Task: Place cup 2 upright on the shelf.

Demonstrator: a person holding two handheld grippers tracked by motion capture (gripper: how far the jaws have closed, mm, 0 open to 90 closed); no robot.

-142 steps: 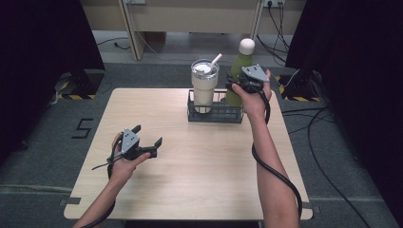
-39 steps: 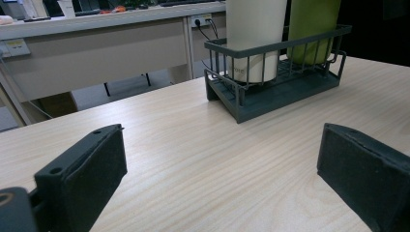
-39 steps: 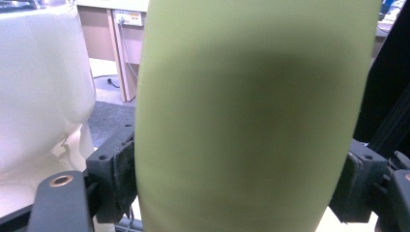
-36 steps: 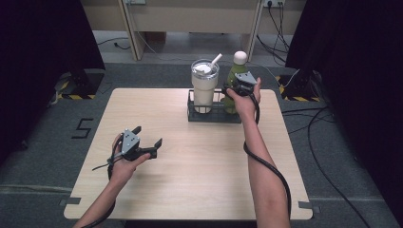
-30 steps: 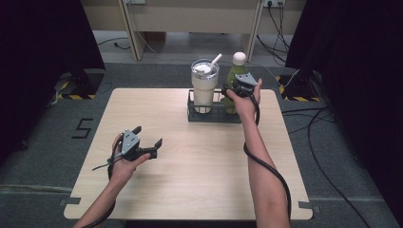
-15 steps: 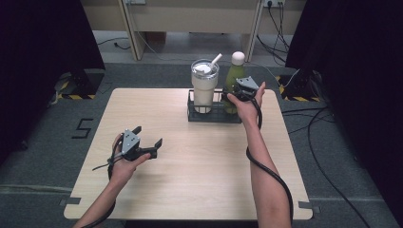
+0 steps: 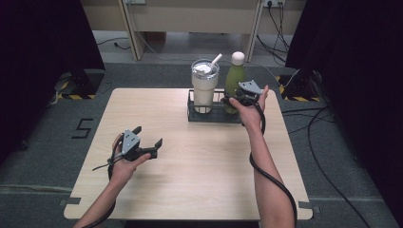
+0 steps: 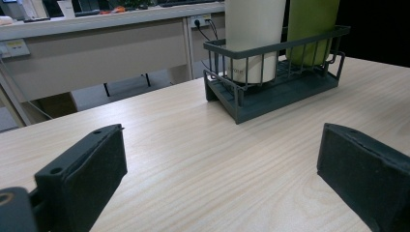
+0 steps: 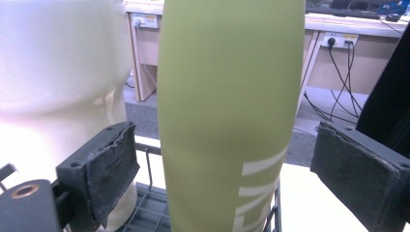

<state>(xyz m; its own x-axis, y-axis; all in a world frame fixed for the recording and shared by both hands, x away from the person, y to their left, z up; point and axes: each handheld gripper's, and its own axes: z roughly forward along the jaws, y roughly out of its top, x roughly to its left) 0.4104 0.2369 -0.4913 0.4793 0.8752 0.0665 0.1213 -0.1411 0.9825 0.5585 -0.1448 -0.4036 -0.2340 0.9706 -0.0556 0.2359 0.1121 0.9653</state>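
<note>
2 drinks fill the wire caddy (image 7: 213, 114) at upper centre: cream tumbler (image 7: 204, 85), green bottle (image 7: 234, 78). My right gripper (image 9: 227, 166) straddles the bottle, jaws spread, untouching. My left gripper (image 7: 148, 142) gapes over bare tabletop (image 7: 199, 180), lower left.

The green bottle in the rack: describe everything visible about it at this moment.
The green bottle is a slim, matte olive-green flask with a pale rounded cap and white lettering low on its body. It stands upright in the right end of the dark wire rack, beside the cream tumbler. The right gripper is open around it: in the right gripper view its jaws flank the body with gaps on both sides, touching nothing.
</note>
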